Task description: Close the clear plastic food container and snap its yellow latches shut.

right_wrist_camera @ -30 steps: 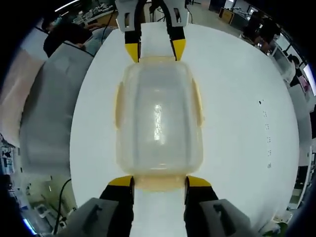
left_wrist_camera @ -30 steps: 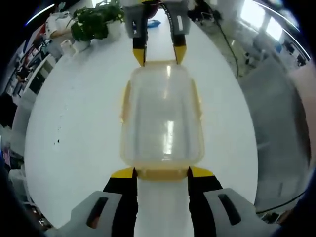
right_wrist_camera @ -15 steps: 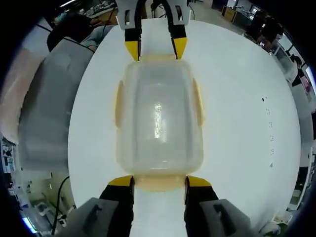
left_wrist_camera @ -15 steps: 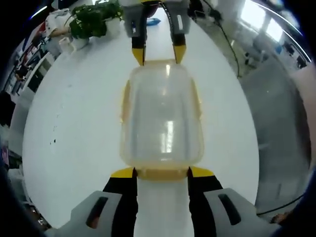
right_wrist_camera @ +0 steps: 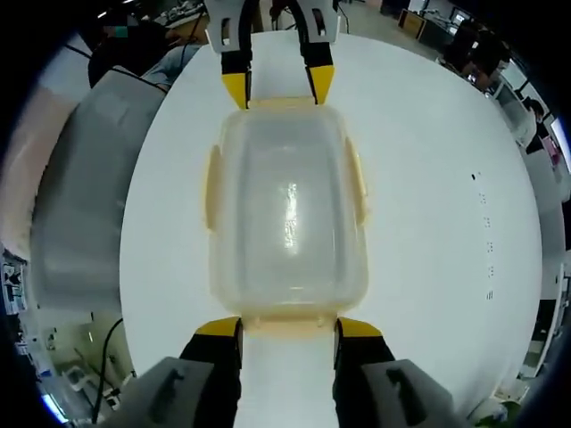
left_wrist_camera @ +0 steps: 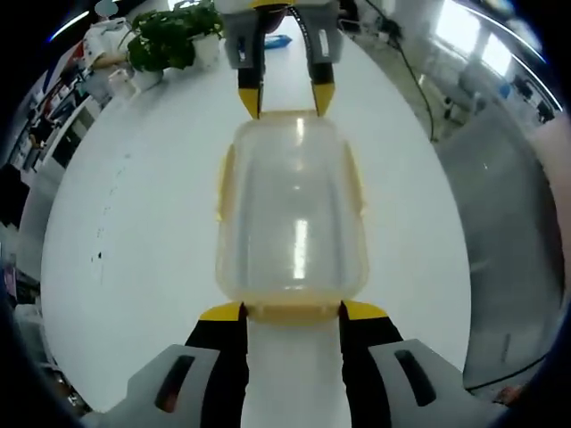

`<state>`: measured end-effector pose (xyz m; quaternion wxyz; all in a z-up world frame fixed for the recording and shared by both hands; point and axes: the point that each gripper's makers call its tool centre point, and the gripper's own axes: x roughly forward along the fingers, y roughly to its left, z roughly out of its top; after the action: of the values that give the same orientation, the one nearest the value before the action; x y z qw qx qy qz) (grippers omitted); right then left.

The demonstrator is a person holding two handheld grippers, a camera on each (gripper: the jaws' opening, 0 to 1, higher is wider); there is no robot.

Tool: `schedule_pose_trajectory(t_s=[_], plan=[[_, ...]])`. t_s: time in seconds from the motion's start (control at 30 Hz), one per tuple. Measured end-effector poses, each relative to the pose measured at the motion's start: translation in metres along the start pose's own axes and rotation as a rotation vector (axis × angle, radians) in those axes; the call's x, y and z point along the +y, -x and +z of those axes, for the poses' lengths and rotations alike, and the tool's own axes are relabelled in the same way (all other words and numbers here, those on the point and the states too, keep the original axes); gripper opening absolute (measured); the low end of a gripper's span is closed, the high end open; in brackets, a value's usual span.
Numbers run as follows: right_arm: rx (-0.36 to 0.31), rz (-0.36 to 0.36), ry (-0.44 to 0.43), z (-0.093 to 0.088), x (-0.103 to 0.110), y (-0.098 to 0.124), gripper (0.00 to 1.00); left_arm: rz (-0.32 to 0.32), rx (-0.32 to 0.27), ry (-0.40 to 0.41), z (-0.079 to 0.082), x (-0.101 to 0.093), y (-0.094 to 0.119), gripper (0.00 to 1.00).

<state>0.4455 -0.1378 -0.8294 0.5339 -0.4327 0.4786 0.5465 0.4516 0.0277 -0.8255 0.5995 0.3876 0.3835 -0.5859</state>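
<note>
The container [left_wrist_camera: 292, 214] lies lid-on on the white table [left_wrist_camera: 134, 223], lengthwise between the two grippers. In the left gripper view, the left gripper [left_wrist_camera: 292, 310] has its jaws spread, yellow fingertips [left_wrist_camera: 221, 311] touching the corners of the near end, the yellow latch [left_wrist_camera: 292, 313] between them; the right gripper [left_wrist_camera: 285, 96] meets the far end the same way. A plant [left_wrist_camera: 169, 37] stands far left. In the right gripper view, the right gripper [right_wrist_camera: 287, 327] is likewise released, tips [right_wrist_camera: 357, 328] at the container's [right_wrist_camera: 285, 209] near end.
</note>
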Motion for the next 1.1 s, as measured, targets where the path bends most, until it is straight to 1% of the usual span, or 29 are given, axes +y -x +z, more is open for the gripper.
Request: schedule_pose_trajectory(t_s=[0.07,0.17,0.23,0.33,0.47,0.6,0.77,0.9,0.93,0.97,1.03,1.07,1.1], plan=[[-0.007,-0.007,-0.001,0.001,0.000,0.000,0.38,0.002,0.005,0.000,-0.002,0.000,0.000,0.38],[-0.041,-0.036,-0.016,0.004,-0.003,0.000,0.41,0.017,0.045,-0.055,-0.009,0.001,-0.001,0.37],[-0.038,-0.040,-0.023,0.002,-0.003,0.002,0.43,0.017,0.064,-0.060,-0.014,0.000,-0.001,0.36],[-0.039,-0.045,-0.033,-0.001,-0.003,0.006,0.43,0.026,0.078,-0.062,-0.018,0.002,0.001,0.38],[-0.049,-0.057,-0.062,-0.004,-0.005,0.010,0.42,0.050,0.078,-0.053,-0.020,0.007,0.004,0.37],[-0.046,-0.068,-0.084,-0.008,-0.005,0.004,0.41,0.062,0.088,-0.037,-0.024,0.010,0.001,0.36],[-0.057,-0.068,-0.105,-0.007,-0.003,-0.004,0.40,0.077,0.090,-0.020,-0.026,0.012,-0.003,0.34],[-0.066,-0.067,-0.090,-0.001,-0.001,-0.005,0.39,0.078,0.095,-0.023,-0.027,0.014,-0.007,0.32],[-0.068,-0.065,-0.088,0.001,-0.001,-0.005,0.38,0.079,0.092,-0.022,-0.026,0.015,-0.008,0.31],[-0.053,-0.064,-0.070,0.000,0.000,-0.006,0.38,0.080,0.088,-0.018,-0.024,0.015,-0.009,0.31],[-0.063,-0.061,-0.063,0.004,0.001,-0.006,0.38,0.078,0.075,-0.007,-0.021,0.015,-0.010,0.31],[-0.072,-0.058,-0.064,0.006,0.002,-0.006,0.37,0.074,0.080,-0.009,-0.020,0.015,-0.011,0.31],[-0.069,-0.054,-0.050,0.006,0.003,-0.006,0.37,0.085,0.088,-0.027,-0.022,0.017,-0.012,0.31]])
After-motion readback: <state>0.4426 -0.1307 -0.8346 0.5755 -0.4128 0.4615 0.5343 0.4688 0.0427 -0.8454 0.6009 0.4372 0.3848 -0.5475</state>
